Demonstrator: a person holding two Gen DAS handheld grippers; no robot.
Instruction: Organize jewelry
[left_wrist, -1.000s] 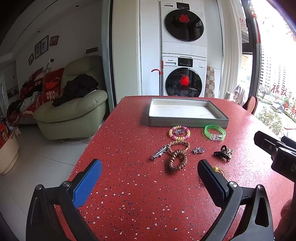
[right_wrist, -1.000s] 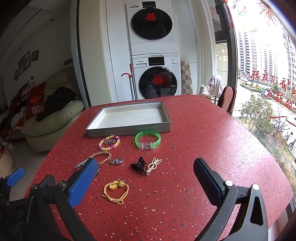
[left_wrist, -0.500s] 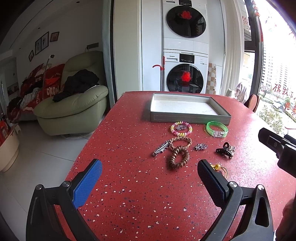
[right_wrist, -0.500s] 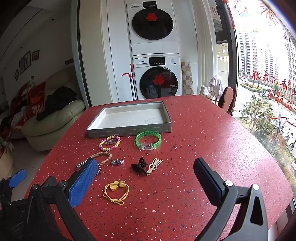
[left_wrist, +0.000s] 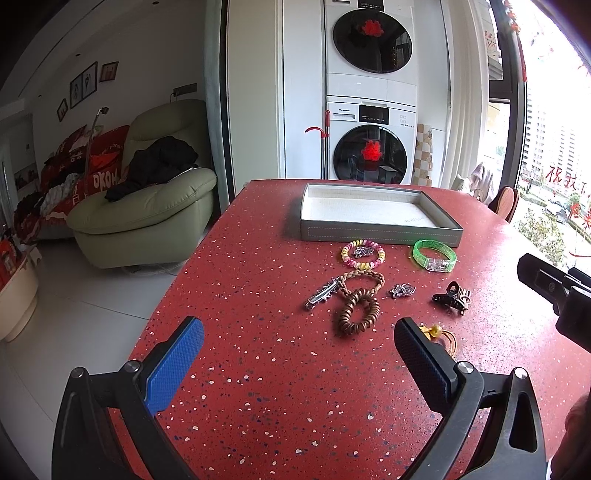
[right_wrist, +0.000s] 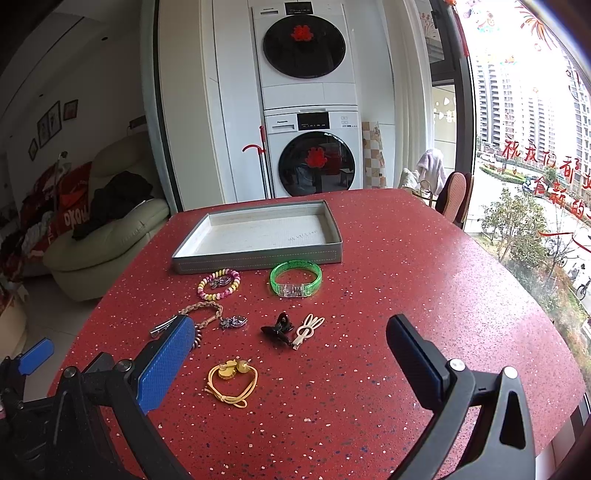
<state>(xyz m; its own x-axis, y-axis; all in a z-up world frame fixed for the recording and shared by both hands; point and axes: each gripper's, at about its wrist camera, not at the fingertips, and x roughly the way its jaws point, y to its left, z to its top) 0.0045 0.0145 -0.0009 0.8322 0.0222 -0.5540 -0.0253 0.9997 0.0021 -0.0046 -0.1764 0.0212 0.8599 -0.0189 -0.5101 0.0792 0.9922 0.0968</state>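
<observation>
Jewelry lies loose before the empty tray (right_wrist: 258, 254); both grippers, left (left_wrist: 299, 354) and right (right_wrist: 291, 354), gape empty. Overlapping brown bands (left_wrist: 357, 310) could snag and lift together.

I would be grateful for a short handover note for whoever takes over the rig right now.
Left gripper: open, holding nothing, above the table.
Right gripper: open, holding nothing.
Grey tray: nothing in it.
On the table in front of it: beaded bracelet, green bangle, braided bracelet, brown coil tie, black claw clip, yellow hair tie.
Done: nothing.
Left: every piece into the tray.
</observation>
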